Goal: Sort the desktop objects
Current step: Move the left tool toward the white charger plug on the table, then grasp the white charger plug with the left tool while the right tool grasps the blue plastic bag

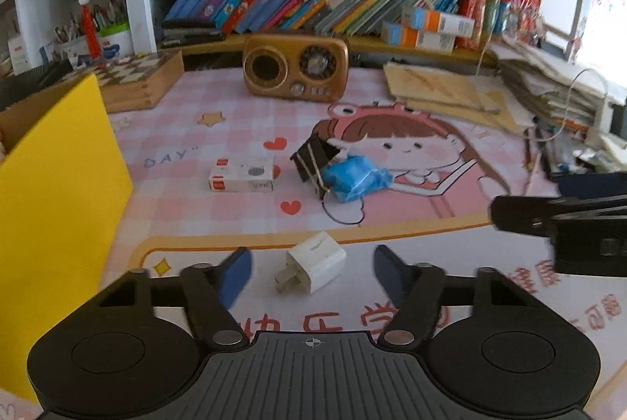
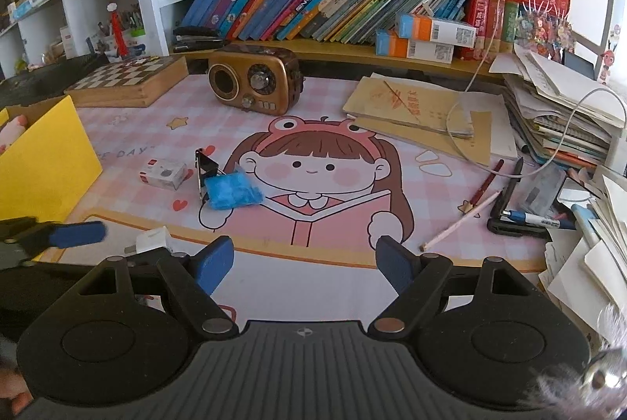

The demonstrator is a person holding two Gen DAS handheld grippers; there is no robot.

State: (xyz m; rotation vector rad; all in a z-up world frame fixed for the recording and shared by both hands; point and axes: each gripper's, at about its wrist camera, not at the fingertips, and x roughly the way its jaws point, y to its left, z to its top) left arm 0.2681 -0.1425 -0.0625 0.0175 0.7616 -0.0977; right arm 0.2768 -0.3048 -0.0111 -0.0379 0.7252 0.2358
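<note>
Yellow box [image 1: 58, 184] stood left of left gripper [image 1: 311, 273]. Fingers [image 1: 235, 275] stood apart around white charger plug [image 1: 313, 263], pads clear of it. Small carton [image 1: 241, 173], black clip [image 1: 313, 161], blue packet [image 1: 356, 180] lay beyond fingertips. Right gripper [image 2: 305, 263] gaped wide, nothing between fingers.

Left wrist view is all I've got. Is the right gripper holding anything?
Observer: No. The right gripper is open, only the desk mat between its fingers.
Operator: What's right of it?
Observer: A pink pencil lies on the mat, beside a black holder with a marker in it.
Operator: Anything in the yellow box?
Observer: Something pink and white shows inside the yellow box; I can't tell what.
</note>
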